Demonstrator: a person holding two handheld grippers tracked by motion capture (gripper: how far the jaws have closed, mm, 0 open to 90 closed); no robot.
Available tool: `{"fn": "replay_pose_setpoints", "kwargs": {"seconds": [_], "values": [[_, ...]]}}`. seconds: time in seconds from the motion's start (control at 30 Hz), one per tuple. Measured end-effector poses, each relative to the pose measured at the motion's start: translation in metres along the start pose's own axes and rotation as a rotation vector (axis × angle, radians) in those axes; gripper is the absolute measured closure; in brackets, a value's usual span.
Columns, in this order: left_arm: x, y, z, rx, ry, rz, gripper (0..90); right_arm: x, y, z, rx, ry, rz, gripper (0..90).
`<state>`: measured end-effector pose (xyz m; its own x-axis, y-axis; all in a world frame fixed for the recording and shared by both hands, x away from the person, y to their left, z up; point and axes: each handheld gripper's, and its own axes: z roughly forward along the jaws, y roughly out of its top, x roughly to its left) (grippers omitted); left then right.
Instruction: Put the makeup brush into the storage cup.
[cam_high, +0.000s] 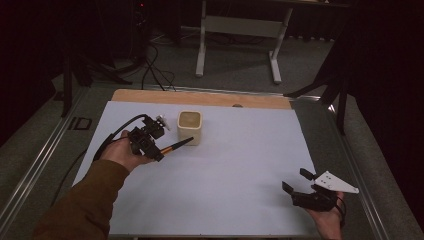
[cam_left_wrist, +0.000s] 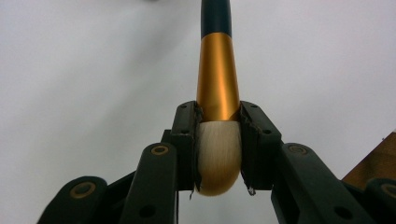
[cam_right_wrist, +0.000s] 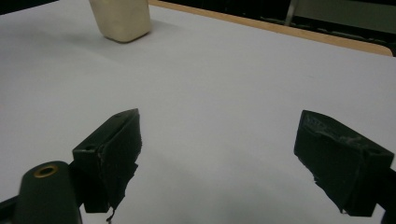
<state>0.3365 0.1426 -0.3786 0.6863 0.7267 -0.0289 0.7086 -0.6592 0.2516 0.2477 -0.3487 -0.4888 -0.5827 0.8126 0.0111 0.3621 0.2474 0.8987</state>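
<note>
Holding the makeup brush (cam_left_wrist: 217, 116) in my left gripper (cam_high: 148, 142), fingers (cam_left_wrist: 184, 140) clamped on the bristle head and gold ferrule, so the dark handle sticks out ahead, free to lead. In the high view the handle tip points at the cream square cup (cam_high: 190, 127) and sits just beside its near wall, low against it, not over the rim; I judge the brush is meant to go in handle first, so I'd need to lift and tip it up. Right gripper (cam_high: 300, 182) rests near the worktop's (cam_high: 240, 165) front right corner, fingers (cam_right_wrist: 112, 149) spread wide with nothing between, well apart from the cup, kept out of the way. Open white sheet between the hands gives plenty of room; wooden back edge (cam_high: 200, 97) lies near behind the cup
</note>
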Motion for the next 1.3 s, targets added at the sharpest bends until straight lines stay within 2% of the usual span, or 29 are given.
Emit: {"fn": "replay_pose_setpoints", "kwargs": {"seconds": [0.37, 0.77, 1.3], "values": [[0.005, -0.001, -0.012, -0.002, 0.022, -0.004, 70.2, 0.000, 0.000, 0.000, -0.001, 0.000, 0.001, 14.4], [0.010, 0.000, -0.018, -0.008, 0.026, -0.018, 70.2, 0.000, 0.000, 0.000, 0.000, 0.001, 0.001, 14.3], [0.013, 0.001, -0.032, -0.004, 0.042, -0.010, 70.3, 0.000, 0.000, 0.000, 0.000, 0.002, 0.001, 14.3]]}}
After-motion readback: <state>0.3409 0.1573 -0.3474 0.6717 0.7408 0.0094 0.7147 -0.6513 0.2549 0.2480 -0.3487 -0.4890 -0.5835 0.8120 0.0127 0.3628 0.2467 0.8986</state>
